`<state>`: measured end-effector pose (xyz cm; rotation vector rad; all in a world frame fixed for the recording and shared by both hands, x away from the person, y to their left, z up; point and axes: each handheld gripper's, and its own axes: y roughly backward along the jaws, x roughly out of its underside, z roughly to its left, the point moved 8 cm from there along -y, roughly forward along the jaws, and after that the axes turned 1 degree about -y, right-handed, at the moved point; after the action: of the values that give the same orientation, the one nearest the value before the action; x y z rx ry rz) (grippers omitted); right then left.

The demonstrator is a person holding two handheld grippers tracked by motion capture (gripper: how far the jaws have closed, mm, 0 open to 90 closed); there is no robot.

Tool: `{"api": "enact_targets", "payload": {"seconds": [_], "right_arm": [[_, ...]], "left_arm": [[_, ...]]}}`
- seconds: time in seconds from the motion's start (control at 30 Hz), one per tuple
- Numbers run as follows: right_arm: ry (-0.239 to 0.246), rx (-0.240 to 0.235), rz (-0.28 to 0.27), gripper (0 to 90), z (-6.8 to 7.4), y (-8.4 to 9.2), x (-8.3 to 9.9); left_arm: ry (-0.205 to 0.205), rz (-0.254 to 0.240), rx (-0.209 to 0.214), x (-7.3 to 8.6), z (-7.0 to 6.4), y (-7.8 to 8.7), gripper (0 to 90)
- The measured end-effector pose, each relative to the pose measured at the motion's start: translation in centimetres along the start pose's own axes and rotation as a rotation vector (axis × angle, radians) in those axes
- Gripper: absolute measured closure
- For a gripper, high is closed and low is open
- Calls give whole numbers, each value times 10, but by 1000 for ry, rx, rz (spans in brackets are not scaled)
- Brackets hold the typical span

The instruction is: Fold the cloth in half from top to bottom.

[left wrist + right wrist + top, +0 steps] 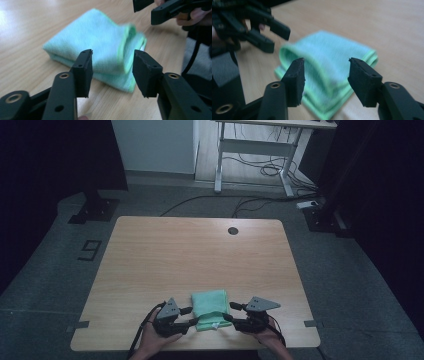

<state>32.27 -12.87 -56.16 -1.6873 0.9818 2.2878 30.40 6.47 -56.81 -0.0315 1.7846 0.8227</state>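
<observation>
Two grippers flanking folded green cloth (210,309) at near edge of wooden table (190,255). Left gripper (188,316) just beside cloth's left side, jaws apart, nothing gripped. Right gripper (232,312) at right side, likewise wide, empty.
</observation>
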Motion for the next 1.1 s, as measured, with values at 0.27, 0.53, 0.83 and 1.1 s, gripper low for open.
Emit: {"api": "enact_targets", "payload": {"seconds": [0.27,0.53,0.83,1.1], "right_arm": [[-16,43,41,464,-20,-23,-17],[26,40,167,455,-13,-46,1],[68,77,199,452,-1,-41,23],[15,164,224,454,-17,-56,13]], "left_arm": [[48,-4,-38,-19,20,-13,486],[14,158,-18,-7,19,-41,477],[-15,186,-27,3,16,-50,436],[-36,221,-1,-17,53,-70,469]]}}
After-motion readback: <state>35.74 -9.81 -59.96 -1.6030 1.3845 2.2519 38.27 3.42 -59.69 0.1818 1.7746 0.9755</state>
